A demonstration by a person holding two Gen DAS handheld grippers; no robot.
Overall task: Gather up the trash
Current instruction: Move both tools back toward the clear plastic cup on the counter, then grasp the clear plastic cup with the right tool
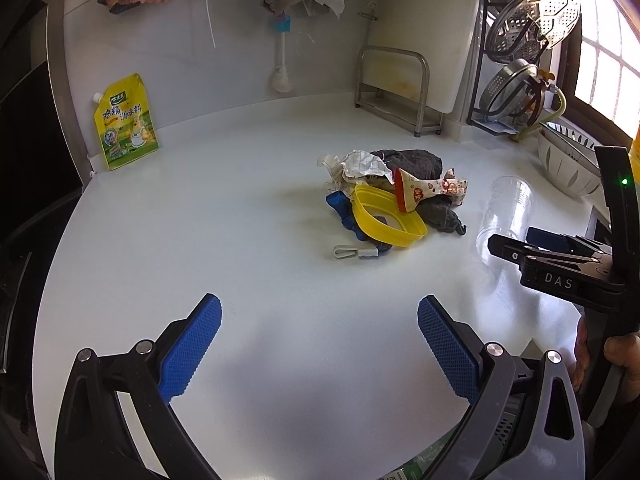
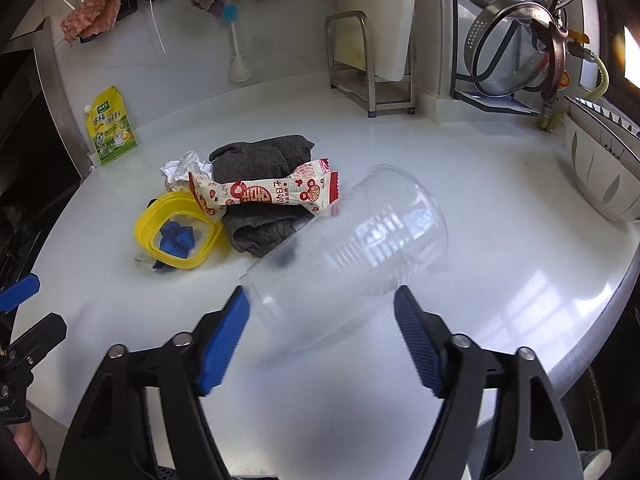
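Note:
A pile of trash sits mid-counter: a red-and-white snack wrapper [image 2: 264, 194] [image 1: 424, 190] on a dark grey cloth [image 2: 260, 168] [image 1: 416, 162], crumpled paper [image 2: 180, 170] [image 1: 360, 166], a yellow plastic lid ring [image 2: 176, 232] [image 1: 384, 216] over a blue strap [image 2: 178, 240] [image 1: 340, 208]. A clear plastic cup [image 2: 348, 256] [image 1: 506, 216] lies on its side. My right gripper [image 2: 322, 306] is open, its fingers on either side of the cup's base. My left gripper [image 1: 320, 316] is open and empty, short of the pile.
A yellow seasoning pouch [image 1: 126, 122] leans on the back wall at left. A steel rack [image 1: 394, 92], a pot-lid rack [image 1: 520, 60] and stacked bowls [image 2: 600, 176] stand at the back right. The counter's edge [image 2: 592, 344] runs close on the right.

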